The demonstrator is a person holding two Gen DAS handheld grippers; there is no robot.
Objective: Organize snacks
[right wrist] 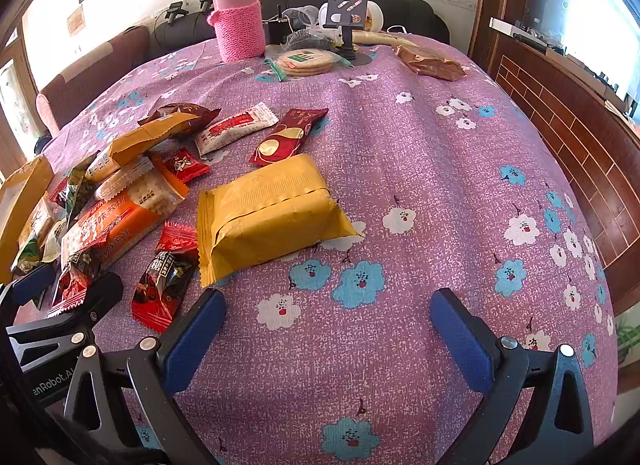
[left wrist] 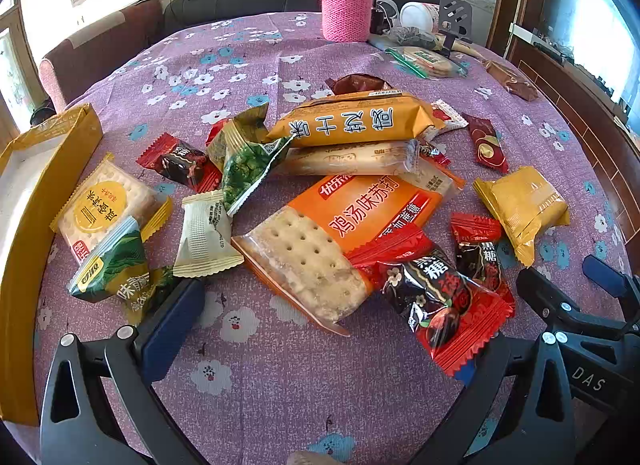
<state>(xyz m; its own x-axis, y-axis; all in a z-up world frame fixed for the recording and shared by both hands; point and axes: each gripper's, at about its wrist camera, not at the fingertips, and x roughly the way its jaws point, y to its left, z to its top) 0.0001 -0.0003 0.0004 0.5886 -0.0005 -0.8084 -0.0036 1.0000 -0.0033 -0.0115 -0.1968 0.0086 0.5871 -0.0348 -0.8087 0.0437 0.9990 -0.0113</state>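
Several snack packs lie heaped on the purple flowered tablecloth [left wrist: 248, 65]. An orange cracker pack [left wrist: 352, 233] sits mid-pile, with a long yellow biscuit pack [left wrist: 352, 121] behind it. A red-and-black candy bag [left wrist: 440, 305] lies against the tip of one finger of my left gripper [left wrist: 324, 345], which is open and holds nothing. A yellow cardboard box [left wrist: 24, 225] stands open at the far left. A plump yellow pack [right wrist: 268, 205] lies just ahead and left of my right gripper [right wrist: 328, 329], which is open over bare cloth.
A pink thermos [right wrist: 238, 21], a phone stand [right wrist: 346, 13], a round cracker pack [right wrist: 306, 61] and a brown bag [right wrist: 430, 61] stand at the table's far side. A sofa is behind the table. A wooden cabinet [right wrist: 560, 125] is to the right.
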